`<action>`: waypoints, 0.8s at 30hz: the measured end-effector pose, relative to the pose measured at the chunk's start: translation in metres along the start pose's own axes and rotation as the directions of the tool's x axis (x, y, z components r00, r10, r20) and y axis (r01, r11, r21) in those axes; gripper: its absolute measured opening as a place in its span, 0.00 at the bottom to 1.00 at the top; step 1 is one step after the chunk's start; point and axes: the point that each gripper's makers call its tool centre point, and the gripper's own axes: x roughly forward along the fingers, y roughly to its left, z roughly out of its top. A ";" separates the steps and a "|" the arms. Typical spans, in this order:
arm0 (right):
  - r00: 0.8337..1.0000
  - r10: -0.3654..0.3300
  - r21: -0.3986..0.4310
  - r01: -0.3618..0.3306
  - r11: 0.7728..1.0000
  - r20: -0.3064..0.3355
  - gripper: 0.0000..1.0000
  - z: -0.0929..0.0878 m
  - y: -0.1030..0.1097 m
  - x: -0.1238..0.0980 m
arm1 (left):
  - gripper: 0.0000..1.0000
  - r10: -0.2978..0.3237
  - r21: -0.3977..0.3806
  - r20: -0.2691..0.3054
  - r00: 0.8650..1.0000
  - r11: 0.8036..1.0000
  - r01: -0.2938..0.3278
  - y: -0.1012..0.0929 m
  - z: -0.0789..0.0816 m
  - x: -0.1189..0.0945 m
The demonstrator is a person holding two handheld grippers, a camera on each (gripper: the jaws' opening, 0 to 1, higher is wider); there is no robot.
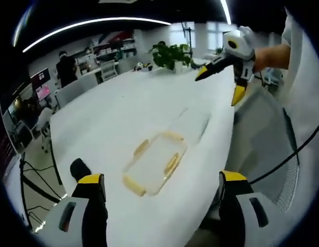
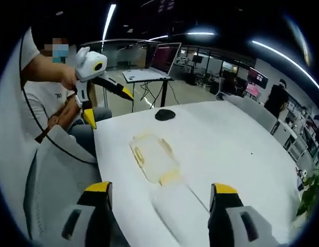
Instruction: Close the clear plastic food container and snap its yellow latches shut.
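Trouble could come from the lid. The clear plastic food container (image 1: 155,167) lies flat on the white counter (image 1: 113,123), near the edge by the person, and its yellow latches (image 1: 140,148) stick out along the sides. A second clear piece, likely the lid (image 2: 175,206), lies just beside it, but it is so see-through that I cannot tell where its edges are. If a hand-held gripper grabs the wrong spot, the lid could slide or go on crooked, and then the latches would not snap.

The container is light and the counter looks smooth, so a hard push on one latch could make the whole thing skid toward the edge and fall. One gripper should hold it while the other presses.

Both are up in the air, well apart from the container. The left hand-held gripper (image 1: 163,186) has its jaws wide apart and holds nothing. The right hand-held gripper (image 2: 160,194) is the same, jaws apart and nothing in them.

The counter is big and white. A black round thing (image 2: 165,115) sits on it, and a green plant (image 1: 172,55) stands at the far end. The room is an office with screens, chairs and long ceiling lights. A laptop (image 2: 151,64) sits on a stand close by.
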 end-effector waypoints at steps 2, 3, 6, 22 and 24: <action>1.000 0.017 -0.019 -0.017 1.000 -0.014 0.73 -0.001 0.001 0.003 | 0.90 -0.004 0.011 -0.015 1.000 1.000 0.005 0.003 -0.003 0.002; 1.000 0.020 -0.027 -0.021 0.999 -0.019 0.73 -0.001 0.001 0.005 | 0.91 -0.008 0.010 -0.018 1.000 1.000 0.008 0.004 -0.003 0.003; 0.999 0.038 -0.056 -0.040 0.998 -0.026 0.68 0.001 0.000 0.010 | 0.89 -0.026 0.043 -0.040 0.999 0.999 0.028 0.005 -0.008 0.007; 0.993 0.085 -0.184 -0.100 0.978 -0.087 0.56 0.004 -0.006 0.042 | 0.86 -0.085 0.143 -0.112 0.990 0.985 0.101 0.019 -0.024 0.024; 0.991 0.092 -0.191 -0.110 0.975 -0.098 0.57 0.004 -0.008 0.047 | 0.85 -0.098 0.160 -0.110 0.989 0.980 0.115 0.020 -0.024 0.024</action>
